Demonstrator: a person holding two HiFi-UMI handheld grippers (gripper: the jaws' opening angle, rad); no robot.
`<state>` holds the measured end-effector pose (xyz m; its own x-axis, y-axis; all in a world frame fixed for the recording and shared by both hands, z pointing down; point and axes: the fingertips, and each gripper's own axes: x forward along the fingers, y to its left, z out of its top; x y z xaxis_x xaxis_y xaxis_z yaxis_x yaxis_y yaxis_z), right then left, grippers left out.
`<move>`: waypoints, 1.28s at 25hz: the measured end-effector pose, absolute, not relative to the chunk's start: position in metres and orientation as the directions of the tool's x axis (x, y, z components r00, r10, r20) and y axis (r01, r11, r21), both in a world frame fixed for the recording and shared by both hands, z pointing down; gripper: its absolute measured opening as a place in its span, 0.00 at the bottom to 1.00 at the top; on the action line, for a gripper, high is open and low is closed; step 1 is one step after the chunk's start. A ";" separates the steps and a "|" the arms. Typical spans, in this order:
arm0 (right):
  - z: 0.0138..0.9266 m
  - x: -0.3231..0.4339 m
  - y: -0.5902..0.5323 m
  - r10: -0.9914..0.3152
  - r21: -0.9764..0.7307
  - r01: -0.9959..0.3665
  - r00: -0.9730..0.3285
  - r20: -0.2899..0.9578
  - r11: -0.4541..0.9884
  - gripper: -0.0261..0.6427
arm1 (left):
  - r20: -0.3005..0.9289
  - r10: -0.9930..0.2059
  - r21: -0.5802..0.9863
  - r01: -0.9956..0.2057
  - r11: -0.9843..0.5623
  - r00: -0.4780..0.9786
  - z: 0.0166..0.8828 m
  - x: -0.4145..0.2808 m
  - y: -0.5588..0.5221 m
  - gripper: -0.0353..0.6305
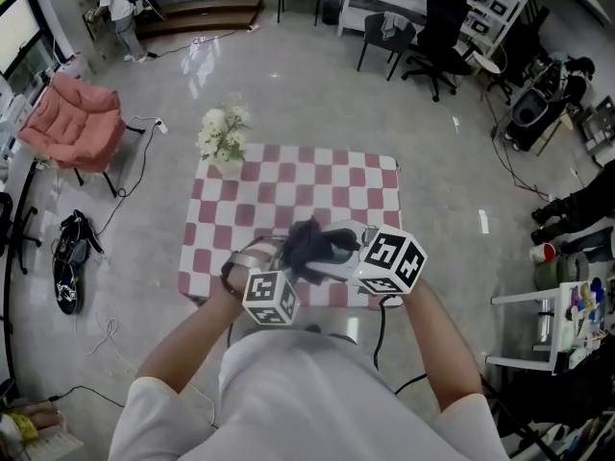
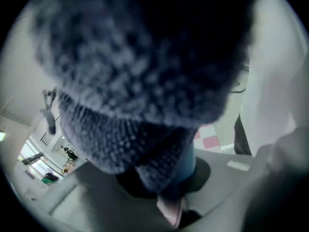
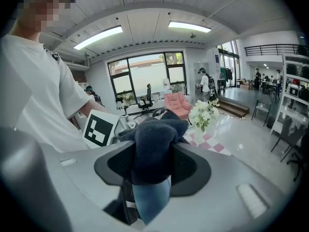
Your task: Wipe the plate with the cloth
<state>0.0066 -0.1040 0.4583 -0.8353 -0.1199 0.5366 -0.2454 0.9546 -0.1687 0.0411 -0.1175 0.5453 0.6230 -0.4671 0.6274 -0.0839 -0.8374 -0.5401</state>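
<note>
forearms converging, right gripper [image 3: 147,197] jaws clenching cloth [image 3: 153,139] (left gripper [image 2: 176,197] smothered, unclear)

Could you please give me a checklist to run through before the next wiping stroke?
1. Cloth clamped in right gripper: ok.
2. Cloth at left gripper: ok, it fills that gripper's view.
3. Left gripper's grip on the plate: cannot tell; cloth covers its jaws, and only a grey rim shows beside it.
4. Both grippers above checked table: ok.
5. Flowers clear of grippers: ok, at the far corner.
</note>
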 end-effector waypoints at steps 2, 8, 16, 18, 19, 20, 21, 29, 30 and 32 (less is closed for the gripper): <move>0.461 0.006 -0.103 -0.108 -0.189 -0.243 -0.838 0.534 0.952 0.35 | 0.615 -0.481 -0.561 -0.082 -0.824 0.625 0.546 0.038 -0.118 0.13; 0.460 0.019 -0.101 -0.103 -0.242 -0.253 -0.860 0.500 0.937 0.35 | 0.582 -0.508 -0.581 -0.113 -0.806 0.635 0.542 0.022 -0.118 0.13; 0.466 0.048 -0.101 -0.097 -0.333 -0.270 -0.886 0.453 0.903 0.35 | 0.516 -0.544 -0.622 -0.147 -0.769 0.661 0.532 -0.001 -0.117 0.13; 0.468 0.054 -0.100 -0.088 -0.356 -0.265 -0.893 0.442 0.896 0.35 | 0.503 -0.550 -0.633 -0.149 -0.760 0.667 0.529 -0.004 -0.117 0.13; 0.468 0.058 -0.100 -0.083 -0.368 -0.261 -0.897 0.435 0.892 0.35 | 0.495 -0.552 -0.639 -0.149 -0.755 0.671 0.526 -0.005 -0.117 0.13; 0.469 0.061 -0.100 -0.078 -0.380 -0.257 -0.901 0.427 0.889 0.35 | 0.487 -0.553 -0.645 -0.148 -0.750 0.676 0.524 -0.006 -0.117 0.13; 0.469 0.065 -0.100 -0.074 -0.390 -0.253 -0.904 0.420 0.885 0.35 | 0.480 -0.552 -0.651 -0.145 -0.745 0.681 0.521 -0.006 -0.117 0.13; 0.471 0.091 -0.102 -0.029 -0.451 -0.227 -0.914 0.405 0.863 0.35 | 0.443 -0.546 -0.678 -0.133 -0.723 0.711 0.504 -0.010 -0.115 0.13; 0.472 0.093 -0.101 -0.020 -0.459 -0.219 -0.916 0.400 0.861 0.35 | 0.436 -0.545 -0.681 -0.133 -0.720 0.716 0.501 -0.010 -0.114 0.13; 0.472 0.097 -0.100 0.004 -0.478 -0.196 -0.922 0.386 0.856 0.35 | 0.422 -0.541 -0.688 -0.131 -0.714 0.727 0.496 -0.011 -0.111 0.13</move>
<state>0.0968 -0.1003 0.4716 -0.9224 0.0045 0.3861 -0.1961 0.8559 -0.4784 -0.0106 -0.1112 0.4958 0.7274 -0.5407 0.4225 -0.1307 -0.7136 -0.6883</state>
